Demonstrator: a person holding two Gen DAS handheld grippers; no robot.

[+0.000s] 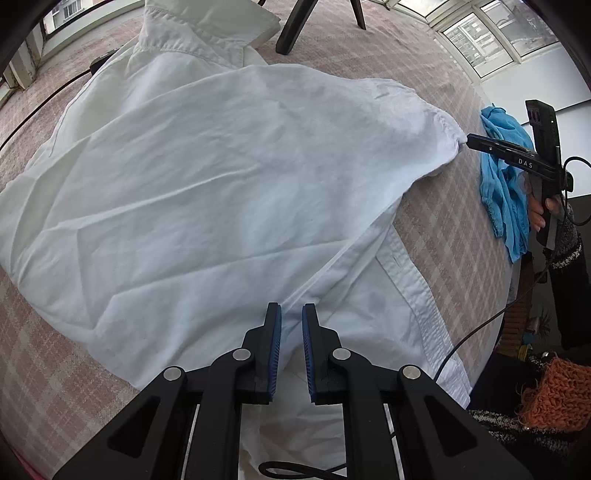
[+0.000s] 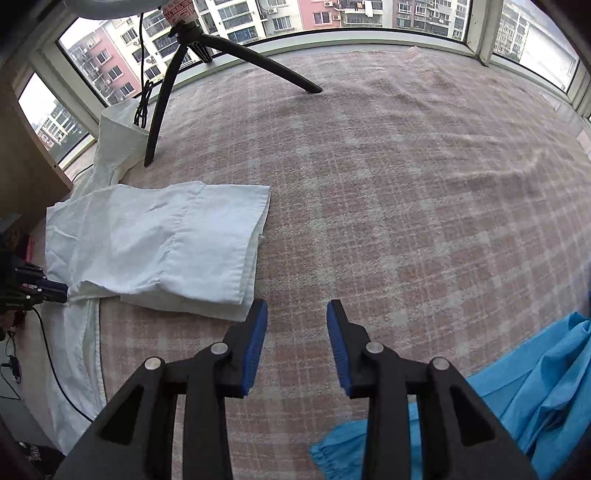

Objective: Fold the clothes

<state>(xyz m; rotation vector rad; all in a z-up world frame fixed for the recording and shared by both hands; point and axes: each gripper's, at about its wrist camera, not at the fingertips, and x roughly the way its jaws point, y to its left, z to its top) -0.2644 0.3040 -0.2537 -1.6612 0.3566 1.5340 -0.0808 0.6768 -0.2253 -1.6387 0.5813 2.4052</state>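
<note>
The left gripper (image 1: pixel 291 314) pinches a fold of the white shirt (image 1: pixel 207 177), which lies spread and partly folded on the checked blanket (image 2: pixel 406 221). The right gripper (image 2: pixel 297 314) is spread beside the shirt's folded edge. Likely next: smoothing that fold. A tripod (image 2: pixel 177 85) and windows (image 2: pixel 332 14) stand behind; a blue cloth (image 2: pixel 535 387) lies right.

A pink-and-cream checked woven cloth (image 2: pixel 424 192) covers the desk beneath a curved bank of white-framed windows (image 2: pixel 332 33). Black tripod legs (image 2: pixel 162 107) stand on the cloth near the glass, a black cable (image 2: pixel 142 107) hanging beside them. Pink and grey apartment blocks (image 2: pixel 280 14) rise outside.
</note>
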